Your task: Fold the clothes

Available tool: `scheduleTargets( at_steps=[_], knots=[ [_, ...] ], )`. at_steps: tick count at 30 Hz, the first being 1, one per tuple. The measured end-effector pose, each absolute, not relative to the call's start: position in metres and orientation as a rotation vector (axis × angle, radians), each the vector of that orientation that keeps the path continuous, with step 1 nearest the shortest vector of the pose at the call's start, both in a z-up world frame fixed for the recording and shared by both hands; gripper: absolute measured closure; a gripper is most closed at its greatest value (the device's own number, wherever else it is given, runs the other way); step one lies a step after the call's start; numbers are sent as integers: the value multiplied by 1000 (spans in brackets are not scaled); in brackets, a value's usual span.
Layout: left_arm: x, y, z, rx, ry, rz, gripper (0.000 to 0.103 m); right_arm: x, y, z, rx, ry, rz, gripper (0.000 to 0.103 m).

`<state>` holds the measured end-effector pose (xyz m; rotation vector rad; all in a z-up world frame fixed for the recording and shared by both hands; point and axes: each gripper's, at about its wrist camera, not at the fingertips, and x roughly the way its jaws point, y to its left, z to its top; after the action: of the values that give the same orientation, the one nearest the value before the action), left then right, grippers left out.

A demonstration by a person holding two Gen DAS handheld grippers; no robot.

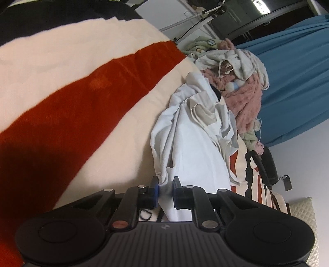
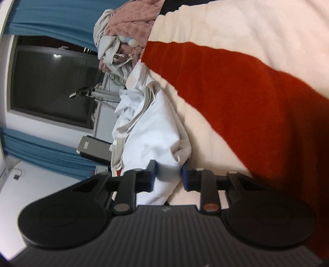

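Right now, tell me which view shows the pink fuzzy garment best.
The left wrist view. There the pink fuzzy garment shows a long stretch in the laundry pile behind the white garment, with a grey cloth draped over it. The right wrist view catches only a smaller, blurrier patch at the top edge.

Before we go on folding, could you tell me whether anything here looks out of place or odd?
Nothing damaged or spilled. The white garment lies crumpled on the striped blanket, pinched by both grippers, and an unfolded heap of clothes sits behind it.
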<state>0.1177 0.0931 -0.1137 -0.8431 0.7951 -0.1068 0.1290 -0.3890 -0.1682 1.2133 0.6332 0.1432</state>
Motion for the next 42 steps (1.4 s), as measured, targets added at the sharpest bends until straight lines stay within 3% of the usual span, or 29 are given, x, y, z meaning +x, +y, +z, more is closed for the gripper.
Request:
scheduleTargets(
  at_steps=[11, 19, 28, 34, 42],
  knots=[
    [78, 94, -62, -813, 600, -228, 94, 97, -393, -111, 1047, 459, 235, 93],
    [-22, 91, -14, -771, 429, -359, 94, 13, -397, -54, 941, 287, 271, 93],
    [-109, 86, -25, -796, 423, -401, 94, -63, -401, -55, 898, 219, 221, 93],
    [-76, 83, -19, -818, 455, -363, 94, -16, -402, -41, 894, 262, 205, 93],
    [73, 64, 9, -817, 525, -236, 93, 127, -391, -19, 871, 369, 135, 93]
  ],
)
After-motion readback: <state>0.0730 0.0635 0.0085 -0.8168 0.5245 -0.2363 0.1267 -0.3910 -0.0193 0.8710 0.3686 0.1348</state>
